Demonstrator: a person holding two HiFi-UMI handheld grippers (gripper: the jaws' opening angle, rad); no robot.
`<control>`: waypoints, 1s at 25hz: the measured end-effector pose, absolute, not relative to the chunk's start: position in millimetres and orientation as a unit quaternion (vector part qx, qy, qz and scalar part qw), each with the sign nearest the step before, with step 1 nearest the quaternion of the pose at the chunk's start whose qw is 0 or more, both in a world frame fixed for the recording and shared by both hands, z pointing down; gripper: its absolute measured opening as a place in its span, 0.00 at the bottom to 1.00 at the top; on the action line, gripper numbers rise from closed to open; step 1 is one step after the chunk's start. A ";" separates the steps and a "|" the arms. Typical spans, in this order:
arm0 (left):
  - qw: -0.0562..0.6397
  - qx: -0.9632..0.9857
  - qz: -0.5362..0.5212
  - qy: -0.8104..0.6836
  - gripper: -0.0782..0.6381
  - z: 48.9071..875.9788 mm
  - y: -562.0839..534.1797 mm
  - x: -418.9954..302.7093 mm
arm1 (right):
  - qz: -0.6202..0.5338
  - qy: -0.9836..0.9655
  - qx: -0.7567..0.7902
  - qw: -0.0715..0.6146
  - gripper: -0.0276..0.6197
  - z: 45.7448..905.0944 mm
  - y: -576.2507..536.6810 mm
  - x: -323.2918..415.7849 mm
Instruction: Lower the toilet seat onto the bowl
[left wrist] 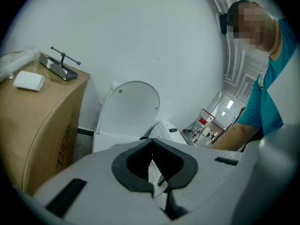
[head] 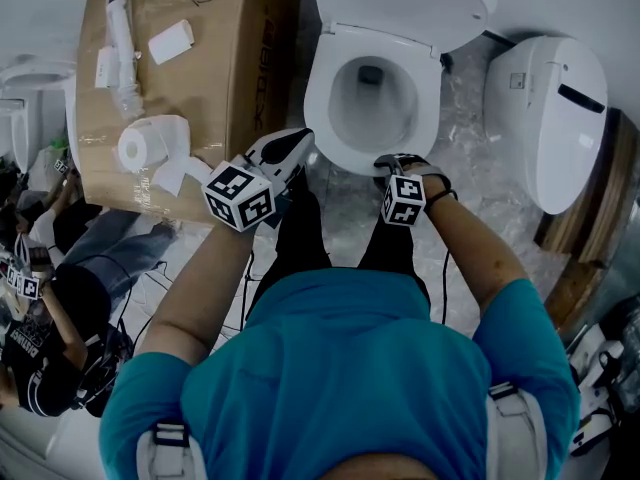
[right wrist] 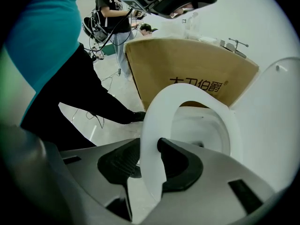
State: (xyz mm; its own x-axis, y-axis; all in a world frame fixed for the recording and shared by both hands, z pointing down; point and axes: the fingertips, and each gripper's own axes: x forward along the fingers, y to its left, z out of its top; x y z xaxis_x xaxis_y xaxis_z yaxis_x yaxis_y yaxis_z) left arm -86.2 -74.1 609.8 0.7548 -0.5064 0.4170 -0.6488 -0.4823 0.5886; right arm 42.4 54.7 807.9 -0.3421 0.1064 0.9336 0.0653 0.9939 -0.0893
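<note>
The right gripper (head: 392, 164) clamps the front of the toilet seat (right wrist: 153, 116), held low over the bowl (head: 372, 108). The left gripper (left wrist: 152, 165) is closed, empty, above the grey marbled floor (head: 462, 118) beside a cardboard box (head: 245, 63).

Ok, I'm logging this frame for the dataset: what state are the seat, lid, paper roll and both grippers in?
toilet seat: gripped at its front rim, low over the bowl.
toilet lid: raised.
right gripper: shut on the toilet seat.
left gripper: shut, empty.
toilet paper roll: partly unrolled.
</note>
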 end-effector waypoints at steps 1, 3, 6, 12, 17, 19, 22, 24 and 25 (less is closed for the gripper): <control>0.381 0.856 0.095 -0.337 0.12 611.3 -73.5 -86.3 | 0.017 -0.818 -0.053 0.572 0.26 810.4 55.6 42.3; 0.380 0.856 0.096 -0.336 0.12 614.1 -73.0 -87.2 | 0.014 -0.817 -0.054 0.574 0.26 815.7 57.4 41.8; 0.379 0.855 0.096 -0.340 0.12 617.8 -74.9 -90.7 | 0.011 -0.815 -0.054 0.578 0.26 823.6 60.2 41.0; 0.381 0.855 0.096 -0.338 0.12 625.1 -74.9 -88.0 | -0.004 -0.808 -0.056 0.586 0.27 839.3 62.3 42.2; 0.387 0.854 0.097 -0.334 0.12 633.4 -70.6 -85.2 | -0.012 -0.805 -0.059 0.590 0.27 852.3 67.0 40.5; 0.388 0.854 0.098 -0.333 0.12 636.7 -70.5 -85.6 | -0.016 -0.805 -0.056 0.591 0.27 857.5 67.9 39.9; 0.387 0.854 0.099 -0.334 0.12 641.8 -73.9 -87.6 | -0.016 -0.804 -0.057 0.592 0.27 864.8 69.0 39.4; 0.386 0.854 0.100 -0.335 0.12 644.7 -75.7 -88.1 | -0.014 -0.803 -0.059 0.593 0.28 867.7 70.8 39.8; 0.386 0.854 0.101 -0.334 0.12 646.0 -76.1 -87.7 | -0.016 -0.802 -0.060 0.594 0.28 870.0 71.5 40.4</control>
